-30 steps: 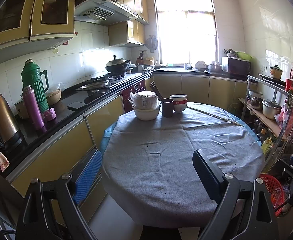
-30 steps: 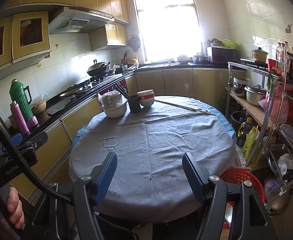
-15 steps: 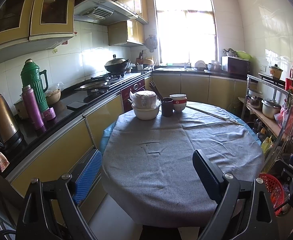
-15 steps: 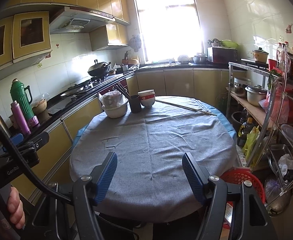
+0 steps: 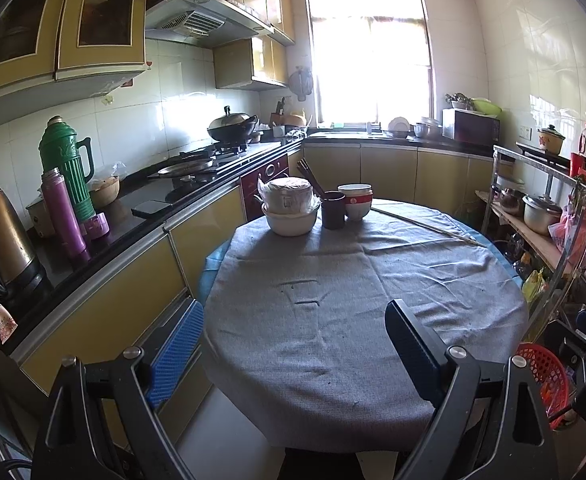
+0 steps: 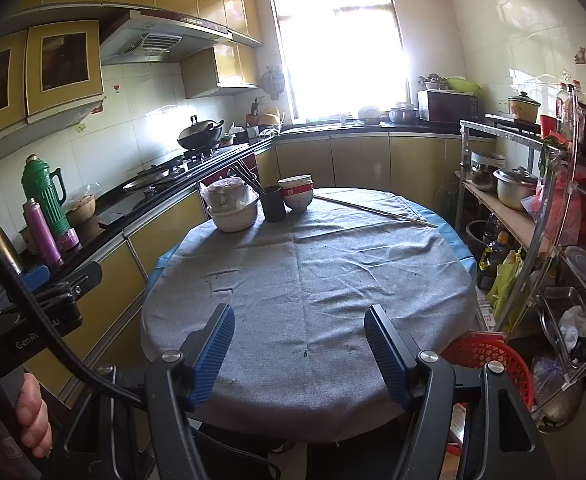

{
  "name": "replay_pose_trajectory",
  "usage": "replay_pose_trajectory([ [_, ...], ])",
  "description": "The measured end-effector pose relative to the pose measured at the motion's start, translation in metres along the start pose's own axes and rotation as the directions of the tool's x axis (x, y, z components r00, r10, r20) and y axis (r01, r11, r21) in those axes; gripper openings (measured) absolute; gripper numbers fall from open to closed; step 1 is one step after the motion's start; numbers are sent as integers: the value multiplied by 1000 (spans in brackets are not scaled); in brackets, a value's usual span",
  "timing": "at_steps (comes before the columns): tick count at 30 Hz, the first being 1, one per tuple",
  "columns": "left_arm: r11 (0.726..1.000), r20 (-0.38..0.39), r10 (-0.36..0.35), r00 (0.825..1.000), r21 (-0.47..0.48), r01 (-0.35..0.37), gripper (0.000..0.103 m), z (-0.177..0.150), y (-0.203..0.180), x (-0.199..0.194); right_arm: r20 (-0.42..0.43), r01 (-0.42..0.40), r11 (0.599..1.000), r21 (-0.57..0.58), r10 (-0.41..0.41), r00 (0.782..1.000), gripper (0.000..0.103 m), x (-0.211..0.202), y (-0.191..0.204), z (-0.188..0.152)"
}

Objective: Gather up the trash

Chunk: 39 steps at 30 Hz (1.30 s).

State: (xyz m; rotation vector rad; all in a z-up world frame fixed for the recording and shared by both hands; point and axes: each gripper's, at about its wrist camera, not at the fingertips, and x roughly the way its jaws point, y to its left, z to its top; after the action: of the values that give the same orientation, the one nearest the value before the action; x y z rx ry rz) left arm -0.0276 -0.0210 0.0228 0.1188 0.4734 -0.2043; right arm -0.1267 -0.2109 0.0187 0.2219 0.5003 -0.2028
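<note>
A round table with a grey cloth point(image 5: 357, 288) fills the middle of both views point(image 6: 309, 280). A red plastic basket point(image 5: 545, 380) stands on the floor at its right point(image 6: 493, 360). Only tiny dark specks point(image 6: 306, 355) lie on the cloth; I see no larger trash. My left gripper point(image 5: 293, 344) is open and empty, held above the table's near edge. My right gripper point(image 6: 299, 340) is open and empty, also above the near edge. The left gripper's body point(image 6: 45, 304) shows at the left of the right wrist view.
At the table's far side stand a bagged pot in a white bowl point(image 5: 291, 208), a dark cup with chopsticks point(image 5: 333, 210), stacked bowls point(image 5: 356, 200) and a long stick point(image 6: 373, 210). A counter point(image 5: 93, 232) with flasks runs left. A metal rack point(image 6: 533, 232) stands right.
</note>
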Motion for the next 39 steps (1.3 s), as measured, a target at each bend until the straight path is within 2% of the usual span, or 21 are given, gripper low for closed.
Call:
replay_pose_trajectory([
  [10,1000,-15,15,1000,14,-14,92,0,-1,7,-2,-16,1000,-1,16,1000,71,7,3,0],
  [16,999,-36,49,998,20,-48,92,0,0,18,-2,-40,999,-10,40,999,71,19,1,8],
  [31,993,-105,121,987,14,-120,92,9,-5,58,-58,-93,995,-23,92,994,71,72,-9,23],
  [35,994,-130,112,985,37,-108,92,12,-13,82,-73,-100,995,-15,99,992,71,96,-17,26],
  [37,996,-156,85,984,39,-79,92,13,-17,103,-86,-106,994,-2,106,991,73,115,-25,26],
  [39,1000,-204,27,979,17,-23,92,12,-18,139,-101,-101,995,12,102,990,75,139,-36,25],
])
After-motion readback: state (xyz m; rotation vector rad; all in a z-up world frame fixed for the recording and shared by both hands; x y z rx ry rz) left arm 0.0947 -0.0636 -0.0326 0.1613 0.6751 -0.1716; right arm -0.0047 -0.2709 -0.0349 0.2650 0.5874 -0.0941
